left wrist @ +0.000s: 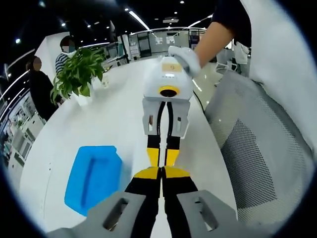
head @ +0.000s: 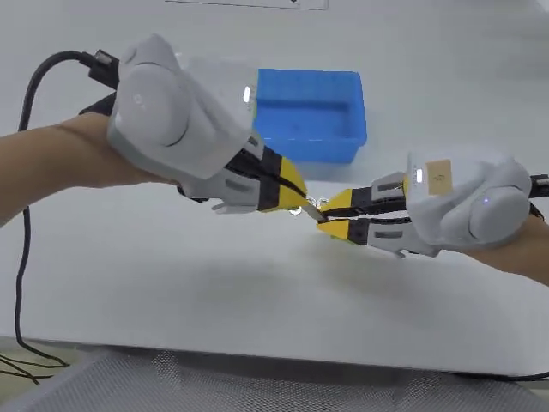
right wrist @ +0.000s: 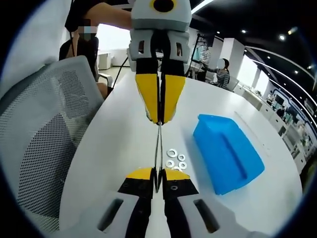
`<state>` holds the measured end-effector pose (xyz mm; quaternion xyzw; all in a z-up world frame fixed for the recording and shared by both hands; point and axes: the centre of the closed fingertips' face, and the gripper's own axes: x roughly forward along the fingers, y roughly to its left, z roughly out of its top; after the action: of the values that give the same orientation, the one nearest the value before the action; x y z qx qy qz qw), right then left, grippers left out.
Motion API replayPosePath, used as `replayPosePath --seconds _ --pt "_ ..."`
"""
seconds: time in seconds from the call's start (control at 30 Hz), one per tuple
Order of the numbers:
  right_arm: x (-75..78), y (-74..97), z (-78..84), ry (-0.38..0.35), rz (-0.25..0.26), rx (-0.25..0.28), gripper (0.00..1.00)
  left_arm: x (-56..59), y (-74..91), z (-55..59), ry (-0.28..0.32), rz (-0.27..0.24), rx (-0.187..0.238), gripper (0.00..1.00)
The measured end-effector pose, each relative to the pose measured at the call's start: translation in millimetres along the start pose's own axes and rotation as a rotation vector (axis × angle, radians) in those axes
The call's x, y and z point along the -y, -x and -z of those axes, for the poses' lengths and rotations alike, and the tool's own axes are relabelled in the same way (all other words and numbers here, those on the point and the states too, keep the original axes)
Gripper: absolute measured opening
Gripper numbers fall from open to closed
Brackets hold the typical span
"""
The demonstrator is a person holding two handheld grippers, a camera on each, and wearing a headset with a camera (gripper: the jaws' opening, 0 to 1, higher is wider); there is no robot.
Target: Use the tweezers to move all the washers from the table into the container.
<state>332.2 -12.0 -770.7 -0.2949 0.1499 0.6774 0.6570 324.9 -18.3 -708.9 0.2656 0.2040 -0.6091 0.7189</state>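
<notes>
left gripper (right wrist: 159, 119): fingers (right wrist: 147, 94) closed on one end of tweezers (right wrist: 158, 148) | right gripper (right wrist: 157, 174): fingers closed on the other end | washers (right wrist: 176, 159): clustered on worktop (right wrist: 114, 148) just beside tweezers, near container (right wrist: 228, 153)

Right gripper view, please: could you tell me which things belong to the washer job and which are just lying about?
Job: tweezers, washers, blue container, left tongs, right tongs.
Lying about: mesh chair, standing person in the background.

White table (head: 171, 283) carries washers (right wrist: 181, 157) (clustered) near blue container (head: 304, 148).
</notes>
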Motion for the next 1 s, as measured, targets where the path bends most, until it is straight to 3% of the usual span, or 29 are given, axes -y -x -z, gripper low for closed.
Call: replayPosePath --seconds 0.13,0.23,0.4,0.63,0.73,0.83,0.87,1.0 --pt "0.6 6.6 2.7 -0.003 -0.016 -0.005 0.08 0.0 -12.9 -17.8 -0.006 0.009 0.036 0.04" --pt "0.0 7.3 3.6 -0.002 -0.026 -0.007 0.08 0.8 -18.0 -24.2 -0.01 0.014 0.048 0.04" --pt "0.1 7.1 4.5 -0.027 -0.031 -0.005 0.09 1.8 -21.3 -28.8 -0.001 0.021 0.061 0.04" --pt "-0.8 3.6 6.5 -0.016 -0.033 -0.006 0.08 0.6 -26.8 -34.4 0.022 0.012 0.085 0.04" --pt "-2.2 5.0 7.1 0.003 -0.03 -0.003 0.07 2.5 -28.3 -35.9 0.006 0.013 0.092 0.04" --pt "-2.1 6.3 7.3 -0.007 -0.027 0.016 0.07 2.8 -29.1 -37.7 0.031 0.001 0.129 0.05" --pt "-1.8 6.1 6.7 -0.011 -0.024 0.018 0.06 1.4 -28.2 -37.2 0.002 -0.01 0.144 0.05" --pt "-2.6 5.2 5.3 -0.012 -0.026 0.021 0.07 3.8 -27.8 -32.5 -0.027 -0.001 0.115 0.05"
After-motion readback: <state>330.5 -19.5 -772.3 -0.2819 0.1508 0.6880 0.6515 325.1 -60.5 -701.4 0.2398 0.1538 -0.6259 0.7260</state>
